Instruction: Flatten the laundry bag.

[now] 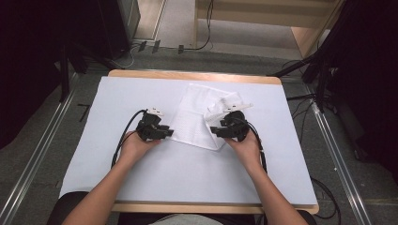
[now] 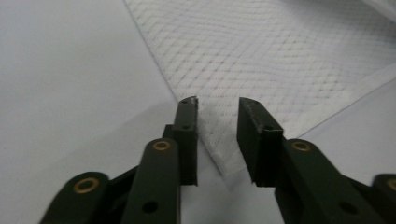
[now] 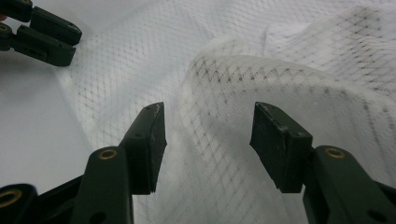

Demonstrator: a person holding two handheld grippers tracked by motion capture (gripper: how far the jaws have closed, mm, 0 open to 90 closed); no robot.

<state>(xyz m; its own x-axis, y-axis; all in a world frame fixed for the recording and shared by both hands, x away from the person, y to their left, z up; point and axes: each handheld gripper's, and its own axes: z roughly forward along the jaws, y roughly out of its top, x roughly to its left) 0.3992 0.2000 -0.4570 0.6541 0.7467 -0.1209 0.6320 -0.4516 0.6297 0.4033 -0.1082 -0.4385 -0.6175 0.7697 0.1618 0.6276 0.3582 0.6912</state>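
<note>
Both my tongs gaping, gripping nothing: left tongs [image 2: 217, 108] over near corner of white cloth [image 1: 199, 117] mid-worktop [image 1: 94, 164], right tongs [image 3: 208, 121] straddling raised fold. Fold barely begun; farther cloth flat.

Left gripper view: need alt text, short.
Two black jaws of the left gripper stand open, with the near corner of a white mesh-patterned cloth between them. The cloth lies flat on a pale table, spreading up and to the right.
</note>
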